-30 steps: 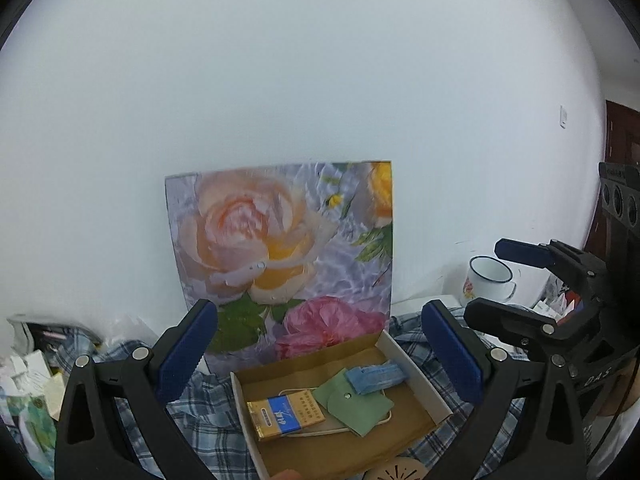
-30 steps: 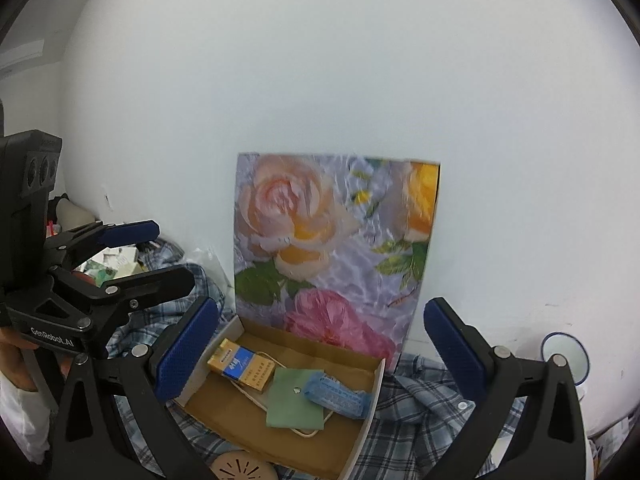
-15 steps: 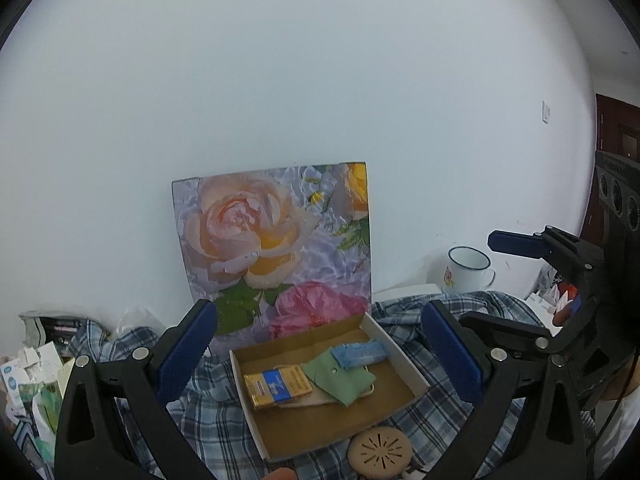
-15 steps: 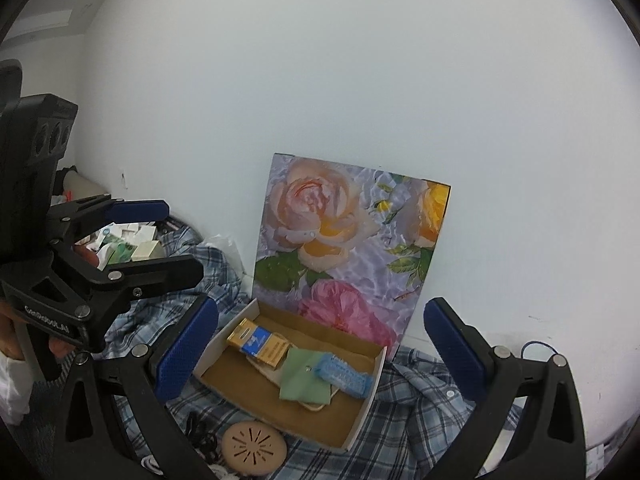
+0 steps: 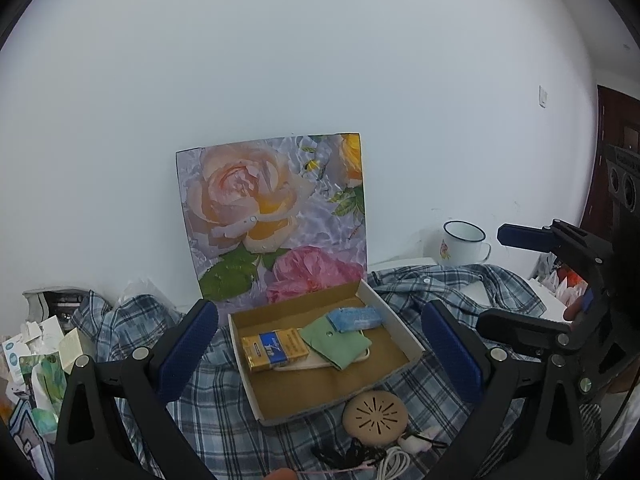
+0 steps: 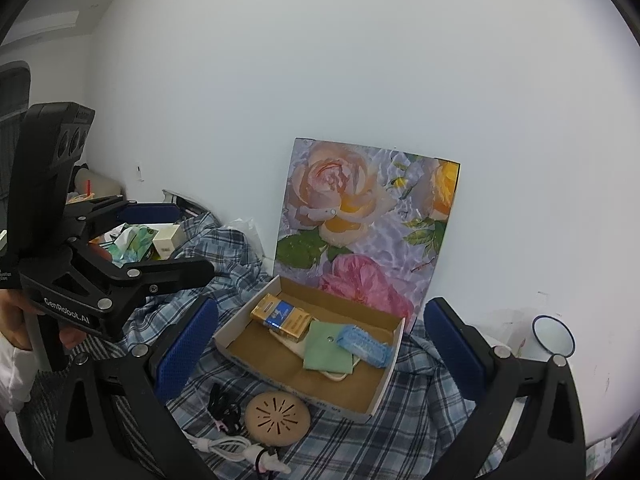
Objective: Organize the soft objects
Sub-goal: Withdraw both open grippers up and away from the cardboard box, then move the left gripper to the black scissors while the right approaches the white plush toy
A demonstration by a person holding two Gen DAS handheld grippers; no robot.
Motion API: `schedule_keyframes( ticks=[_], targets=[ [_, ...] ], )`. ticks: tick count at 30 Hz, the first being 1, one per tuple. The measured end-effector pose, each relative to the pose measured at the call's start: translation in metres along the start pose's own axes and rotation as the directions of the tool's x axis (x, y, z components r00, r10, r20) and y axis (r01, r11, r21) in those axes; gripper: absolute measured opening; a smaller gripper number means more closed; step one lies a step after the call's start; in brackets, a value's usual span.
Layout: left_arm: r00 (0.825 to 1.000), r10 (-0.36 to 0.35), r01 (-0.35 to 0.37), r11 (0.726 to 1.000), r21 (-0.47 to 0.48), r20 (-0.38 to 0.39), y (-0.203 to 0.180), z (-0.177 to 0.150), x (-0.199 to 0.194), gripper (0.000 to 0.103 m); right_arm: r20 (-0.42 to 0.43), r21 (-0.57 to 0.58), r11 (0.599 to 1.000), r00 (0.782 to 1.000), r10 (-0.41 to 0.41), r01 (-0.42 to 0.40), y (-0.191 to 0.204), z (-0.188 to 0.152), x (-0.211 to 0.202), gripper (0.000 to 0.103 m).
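Note:
An open cardboard box (image 5: 400,330) (image 6: 386,376) with an upright floral lid (image 5: 276,216) (image 6: 364,220) rests on a rumpled blue plaid shirt (image 5: 212,404) (image 6: 420,412). Inside lie a green cloth pouch (image 5: 338,344) (image 6: 326,350), a light blue soft packet (image 5: 356,318) (image 6: 364,344) and a yellow-blue pack (image 5: 274,348) (image 6: 282,316). My left gripper (image 5: 320,354) (image 6: 192,240) is open in front of the box, holding nothing. My right gripper (image 6: 320,348) (image 5: 496,276) is also open and empty, to the right of the left one.
A tan round slotted disc (image 5: 374,416) (image 6: 278,418), a white cable (image 6: 224,446) and a black tangle (image 6: 224,404) lie before the box. An enamel mug (image 5: 464,242) (image 6: 552,338) stands at the right by the wall. Tissue packs and cartons (image 5: 36,364) (image 6: 136,242) crowd the left.
Both grippers have drawn back from the box, which now looks smaller and farther. The tan disc and the cables have come into view in front of it. Both stay open.

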State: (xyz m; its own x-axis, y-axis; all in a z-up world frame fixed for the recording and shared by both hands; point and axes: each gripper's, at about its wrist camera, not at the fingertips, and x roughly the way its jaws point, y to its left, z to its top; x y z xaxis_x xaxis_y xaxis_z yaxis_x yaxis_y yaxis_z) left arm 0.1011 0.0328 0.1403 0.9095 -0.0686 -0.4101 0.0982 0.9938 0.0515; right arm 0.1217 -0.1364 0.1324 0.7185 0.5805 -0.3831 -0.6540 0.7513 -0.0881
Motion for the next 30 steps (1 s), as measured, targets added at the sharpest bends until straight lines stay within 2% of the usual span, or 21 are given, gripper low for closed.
schedule_keyframes(
  ticks=[13,23,27,30],
  targets=[
    [0.999,-0.012,0.012,1.000,-0.014,-0.051,-0.004,-0.034,-0.008,0.103,-0.039,0.013,0.999,0.999,0.032,-0.031,0.012,-0.032,-0.007,0.102],
    [0.990,-0.069,0.062,0.996,-0.061,-0.126,-0.003,-0.070,0.008,0.103,-0.096,0.042,0.998,0.994,0.051,-0.048,0.011,-0.062,0.005,0.102],
    [0.985,-0.067,0.058,0.996,-0.063,-0.161,-0.002,-0.085,0.017,0.103,-0.116,0.082,0.992,0.988,0.104,-0.094,0.009,-0.073,0.013,0.102],
    [0.980,-0.069,0.056,0.996,-0.072,-0.184,0.001,-0.093,0.023,0.103,-0.138,0.092,0.991,0.985,0.106,-0.094,0.008,-0.081,0.021,0.102]
  ],
)
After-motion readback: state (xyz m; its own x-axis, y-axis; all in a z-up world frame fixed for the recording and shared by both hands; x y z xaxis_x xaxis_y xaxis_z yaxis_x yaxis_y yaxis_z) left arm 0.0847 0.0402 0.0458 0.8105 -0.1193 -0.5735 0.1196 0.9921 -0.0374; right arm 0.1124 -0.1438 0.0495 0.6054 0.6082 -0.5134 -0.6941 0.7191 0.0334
